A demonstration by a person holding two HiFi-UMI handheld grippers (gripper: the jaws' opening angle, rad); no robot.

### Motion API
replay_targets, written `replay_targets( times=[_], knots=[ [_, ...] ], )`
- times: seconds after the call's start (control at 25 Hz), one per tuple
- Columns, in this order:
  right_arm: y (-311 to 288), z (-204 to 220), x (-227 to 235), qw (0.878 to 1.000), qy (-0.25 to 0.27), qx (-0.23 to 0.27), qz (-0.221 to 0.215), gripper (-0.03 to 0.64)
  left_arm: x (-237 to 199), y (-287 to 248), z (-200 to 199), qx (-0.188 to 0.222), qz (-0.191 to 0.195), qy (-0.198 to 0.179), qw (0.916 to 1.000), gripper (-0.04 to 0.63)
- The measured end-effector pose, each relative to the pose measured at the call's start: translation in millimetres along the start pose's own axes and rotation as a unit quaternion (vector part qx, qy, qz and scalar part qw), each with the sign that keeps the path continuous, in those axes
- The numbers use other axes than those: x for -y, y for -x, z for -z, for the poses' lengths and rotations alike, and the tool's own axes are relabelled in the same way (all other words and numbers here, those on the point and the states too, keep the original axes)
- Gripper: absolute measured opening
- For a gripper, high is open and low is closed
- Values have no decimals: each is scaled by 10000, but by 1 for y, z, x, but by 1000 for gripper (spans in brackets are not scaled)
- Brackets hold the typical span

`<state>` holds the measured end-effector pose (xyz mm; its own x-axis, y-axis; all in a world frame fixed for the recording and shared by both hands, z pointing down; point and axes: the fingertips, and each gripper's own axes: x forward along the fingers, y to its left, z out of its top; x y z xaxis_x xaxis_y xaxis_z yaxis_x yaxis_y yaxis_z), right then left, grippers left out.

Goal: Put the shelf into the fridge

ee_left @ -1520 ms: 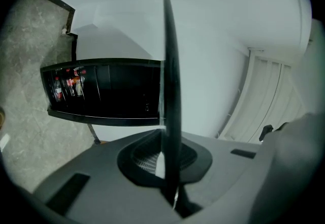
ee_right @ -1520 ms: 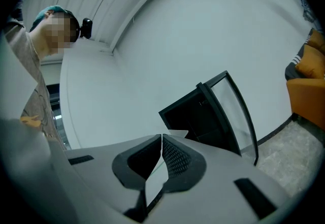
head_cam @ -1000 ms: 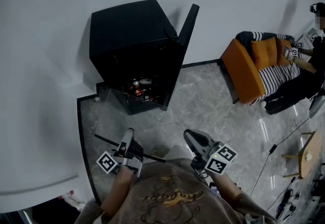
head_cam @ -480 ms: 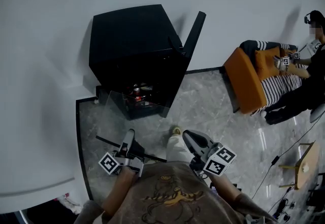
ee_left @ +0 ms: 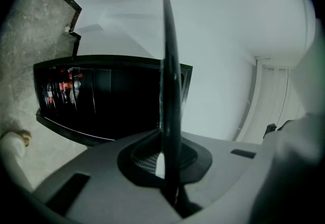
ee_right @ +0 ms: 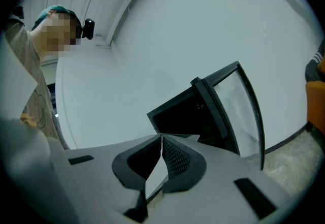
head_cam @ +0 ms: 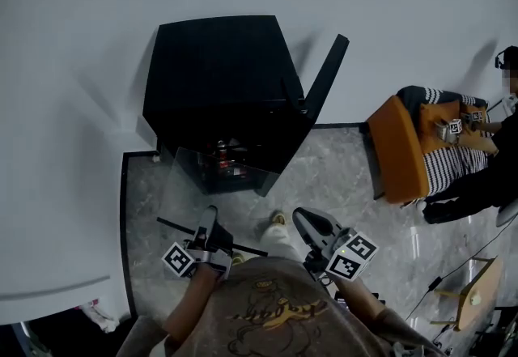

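Note:
A small black fridge stands against the white wall with its door swung open to the right; bottles show low inside. The shelf is a clear glass pane with a black edge strip, held flat above the floor in front of the fridge. My left gripper is shut on that strip, which stands edge-on as a dark vertical bar between its jaws. My right gripper hangs beside it, shut with nothing in it. Its view shows the fridge and glass door.
An orange sofa with a striped throw stands at the right, where a seated person holds other grippers. A wooden stool and a cable lie on the marble floor. A shoe shows between the grippers.
The view has drawn nearer the fridge, which now sits lower and larger in frame. The left gripper has carried the shelf along; both grippers keep their hold and spacing.

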<state>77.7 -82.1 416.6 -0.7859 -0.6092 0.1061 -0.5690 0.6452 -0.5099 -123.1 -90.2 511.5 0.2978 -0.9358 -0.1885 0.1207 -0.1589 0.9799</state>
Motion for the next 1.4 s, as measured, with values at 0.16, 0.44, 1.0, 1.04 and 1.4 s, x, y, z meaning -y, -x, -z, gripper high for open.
replay_targets(
  times=[0.16,0.44,1.0,1.04,1.4],
  knots=[
    [-14,-9,9,9997,12,-153,-201,22,-5,-11,-2,189,-43,-27,9998,14],
    [-39,-22,33,9978,50,-405,-526,22,-26,-31,-6,549,-89,-33,9984,14],
    [-52,-40,54,9940,212,-630,-864,22,-74,-58,-13,1153,-246,15,9930,14],
    [-51,-38,55,9937,198,-662,-882,23,-78,-59,-14,1169,-281,3,9927,14],
    [-56,-23,60,9902,216,-922,-1026,22,-110,-72,-26,1345,-396,-93,9901,14]
  ],
)
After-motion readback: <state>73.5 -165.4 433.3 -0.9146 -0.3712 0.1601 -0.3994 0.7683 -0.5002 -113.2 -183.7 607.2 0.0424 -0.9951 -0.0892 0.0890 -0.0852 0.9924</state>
